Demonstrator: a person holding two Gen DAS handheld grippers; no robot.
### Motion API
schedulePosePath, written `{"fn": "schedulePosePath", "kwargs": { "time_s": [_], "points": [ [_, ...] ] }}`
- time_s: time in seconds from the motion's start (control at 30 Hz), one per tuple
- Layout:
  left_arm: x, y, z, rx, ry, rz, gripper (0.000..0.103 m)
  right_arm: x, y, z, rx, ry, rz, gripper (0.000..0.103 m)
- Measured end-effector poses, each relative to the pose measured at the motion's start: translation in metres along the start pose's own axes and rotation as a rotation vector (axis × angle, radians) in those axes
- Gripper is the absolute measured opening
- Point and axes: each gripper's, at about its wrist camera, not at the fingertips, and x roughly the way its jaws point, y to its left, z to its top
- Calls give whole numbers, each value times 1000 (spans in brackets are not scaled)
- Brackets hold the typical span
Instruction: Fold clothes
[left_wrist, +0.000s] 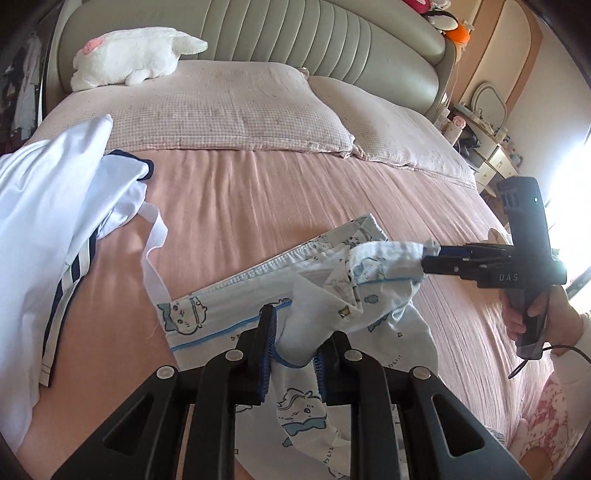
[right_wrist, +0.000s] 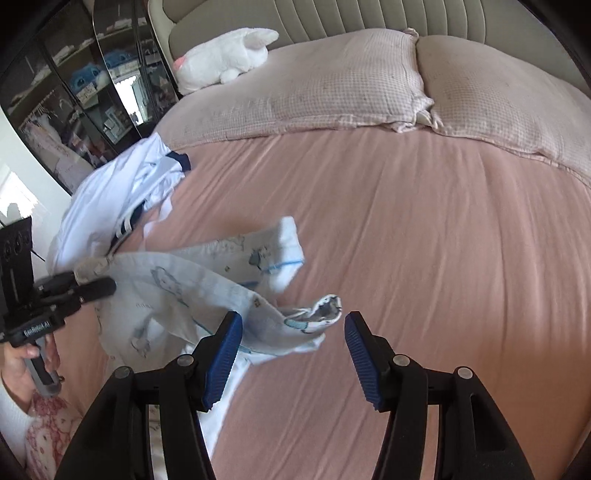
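A pale blue printed garment (left_wrist: 325, 295) was held lifted over the pink bed sheet (left_wrist: 240, 192), a bunched fold of it clamped between the closed-down fingers of the left gripper (left_wrist: 293, 343). The right gripper (right_wrist: 293, 350) was spread wide with nothing between its blue pads (right_wrist: 223, 360), the cloth's edge lying just beside them. A white garment with navy trim (left_wrist: 55, 206) was heaped at the left, near the pillows (left_wrist: 229, 107).
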Motion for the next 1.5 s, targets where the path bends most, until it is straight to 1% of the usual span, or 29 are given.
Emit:
{"fn": "schedulePosePath", "kwargs": {
  "time_s": [0.03, 0.07, 0.1, 0.13, 0.23, 0.3, 0.37, 0.4, 0.47, 0.57, 0.6, 0.67, 0.7, 0.73, 0.77, 0.8, 0.87, 0.9, 0.93, 1.0, 1.03, 1.1, 1.17, 1.2, 1.23, 1.27, 1.3, 1.33, 1.5],
  "points": [
    [-1, 3, -1, -7, 4, 11, 17, 5, 3, 4, 1, 1, 23, 56],
    [-2, 5, -2, -9, 6, 26, 17, 10, 6, 8, 2, 3, 45, 51],
    [-3, 7, -3, -10, 6, 42, 17, 16, 9, 13, 3, 5, 68, 28],
    [-4, 9, -3, -15, 5, 49, 16, 17, 13, 16, -5, 0, 73, 9],
    [-10, 17, -3, -30, -1, 99, 13, 14, 27, 24, -41, -38, 77, 8],
    [-16, 21, -2, -29, -11, 155, 12, 6, 40, 30, -78, -89, 81, 8],
    [-22, 29, -1, -57, -27, 162, 11, 1, 55, 37, -122, -130, 74, 8],
    [-25, 33, -2, -76, -34, 163, 11, 5, 61, 41, -143, -125, 47, 8],
    [-18, 42, -4, -99, -3, 171, 11, 16, 70, 46, -169, -103, 9, 8],
    [-8, 53, -7, -115, 38, 200, 11, 56, 63, 49, -129, 2, -76, 9],
    [-9, 56, -7, -119, 34, 203, 11, 63, 60, 49, -119, 14, -86, 9],
    [-11, 62, -5, -122, 13, 242, 11, 76, 56, 50, -99, 37, -104, 9],
    [-10, 64, -4, -111, 14, 265, 11, 70, 56, 51, -88, 17, -106, 10],
    [-11, 66, -4, -112, 10, 266, 11, 64, 57, 52, -78, -3, -109, 15],
    [-12, 68, -5, -118, 3, 260, 11, 59, 57, 53, -67, -23, -111, 21],
    [-15, 65, -4, -119, -9, 212, 11, 48, 58, 54, -60, -56, -128, 32],
    [-22, 57, 0, -120, -37, 85, 11, 19, 61, 52, -68, -153, -143, 41],
    [-21, 49, 0, -93, -33, 55, 11, 6, 62, 51, -77, -197, -145, 50],
    [-17, 40, 0, -56, -21, 37, 11, -7, 64, 49, -87, -241, -146, 54],
    [-4, 27, -2, 13, 31, 99, 11, -10, 70, 46, -117, -185, -60, 54],
    [-1, 26, -3, 27, 48, 139, 11, -2, 76, 45, -141, -106, -14, 53],
    [6, 24, -5, 55, 81, 219, 11, 17, 90, 33, -227, 12, -50, 53],
    [14, 22, -7, 83, 114, 299, 11, 30, 90, 16, -274, 59, -215, 53],
    [17, 21, -8, 97, 131, 339, 11, 23, 84, 8, -235, 60, -195, 53],
    [15, 18, -8, 121, 118, 382, 11, 15, 79, 1, -194, 60, -171, 53],
    [12, 14, -7, 136, 100, 377, 11, 6, 73, -6, -153, 60, -148, 53],
    [8, 11, -7, 129, 86, 303, 11, -2, 68, -14, -112, 60, -124, 53],
    [10, 5, -10, 143, 99, 266, 11, -10, 62, -21, -70, 60, -101, 53],
    [29, -30, -25, 262, 213, 178, 12, -29, 65, -75, -59, 171, -80, 53]
  ]
}}
